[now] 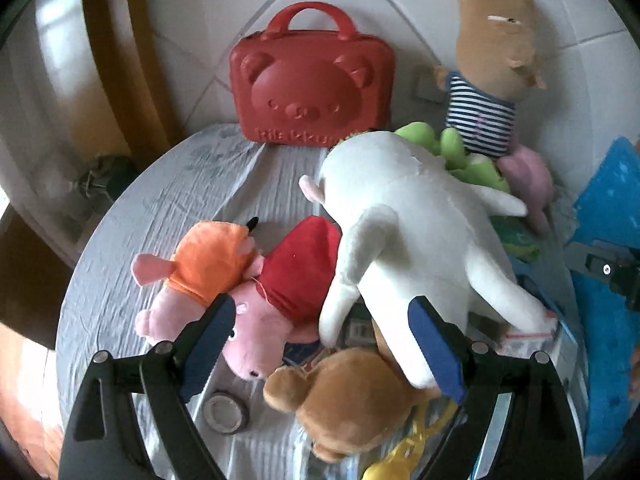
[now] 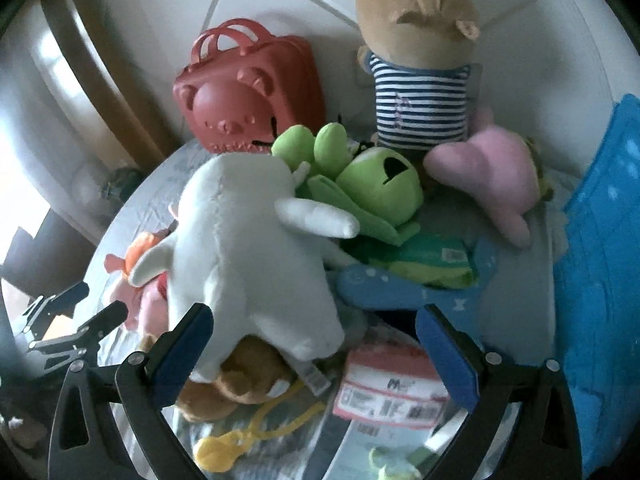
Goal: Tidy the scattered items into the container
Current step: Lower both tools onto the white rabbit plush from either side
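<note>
Both grippers hung over the heap with fingers spread wide, gripping nothing: left gripper [image 1: 320,344], right gripper [image 2: 316,348]. The step looked like choosing a first toy. The large white plush animal [image 1: 404,248] sprawled mid-frame on the round tabletop [image 1: 160,200]; the closed red bear-faced plastic case [image 1: 312,92] stood at upper centre and would probably need opening.

Soft daylight from a bright window at left, slight motion blur, strong fisheye bending, dark vignetted corners
</note>
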Motion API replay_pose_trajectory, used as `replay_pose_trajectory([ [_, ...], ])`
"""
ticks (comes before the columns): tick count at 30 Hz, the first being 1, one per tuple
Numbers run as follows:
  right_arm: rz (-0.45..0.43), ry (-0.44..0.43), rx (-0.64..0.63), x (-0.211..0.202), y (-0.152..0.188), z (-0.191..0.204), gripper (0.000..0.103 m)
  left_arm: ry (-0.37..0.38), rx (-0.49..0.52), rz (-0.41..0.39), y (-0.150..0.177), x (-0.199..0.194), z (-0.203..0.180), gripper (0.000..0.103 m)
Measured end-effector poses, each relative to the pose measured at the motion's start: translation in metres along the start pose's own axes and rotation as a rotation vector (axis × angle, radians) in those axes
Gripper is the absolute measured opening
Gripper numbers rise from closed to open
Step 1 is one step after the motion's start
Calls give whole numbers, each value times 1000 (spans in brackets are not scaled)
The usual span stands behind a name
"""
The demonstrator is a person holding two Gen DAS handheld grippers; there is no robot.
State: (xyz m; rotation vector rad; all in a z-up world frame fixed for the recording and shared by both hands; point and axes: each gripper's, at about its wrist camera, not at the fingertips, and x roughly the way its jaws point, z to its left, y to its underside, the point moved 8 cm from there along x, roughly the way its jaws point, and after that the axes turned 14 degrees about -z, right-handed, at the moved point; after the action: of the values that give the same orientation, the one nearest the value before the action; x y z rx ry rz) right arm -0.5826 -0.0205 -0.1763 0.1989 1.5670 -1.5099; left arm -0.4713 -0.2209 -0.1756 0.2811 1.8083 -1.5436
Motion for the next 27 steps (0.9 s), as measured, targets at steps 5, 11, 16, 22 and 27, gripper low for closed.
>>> replay_pose_trajectory([
  [5, -6, -48, 21, 26, -13, -10, 71, -4, -8, -8, -4, 22, -7, 89],
  [11, 92, -204, 92, 70, -3, -9, 103, 40, -69, 14, 0, 45, -12, 89],
  [16, 169, -287, 112, 104, 14, 0, 103, 24, -86, 19, 4, 51, -10, 96],
  [22, 164, -360, 159, 100, 20, -3, 103, 33, -152, 34, 21, 27, -4, 95],
  [27, 178, -363, 132, 97, 25, 2, 103, 87, -125, 61, 33, 29, -38, 95],
])
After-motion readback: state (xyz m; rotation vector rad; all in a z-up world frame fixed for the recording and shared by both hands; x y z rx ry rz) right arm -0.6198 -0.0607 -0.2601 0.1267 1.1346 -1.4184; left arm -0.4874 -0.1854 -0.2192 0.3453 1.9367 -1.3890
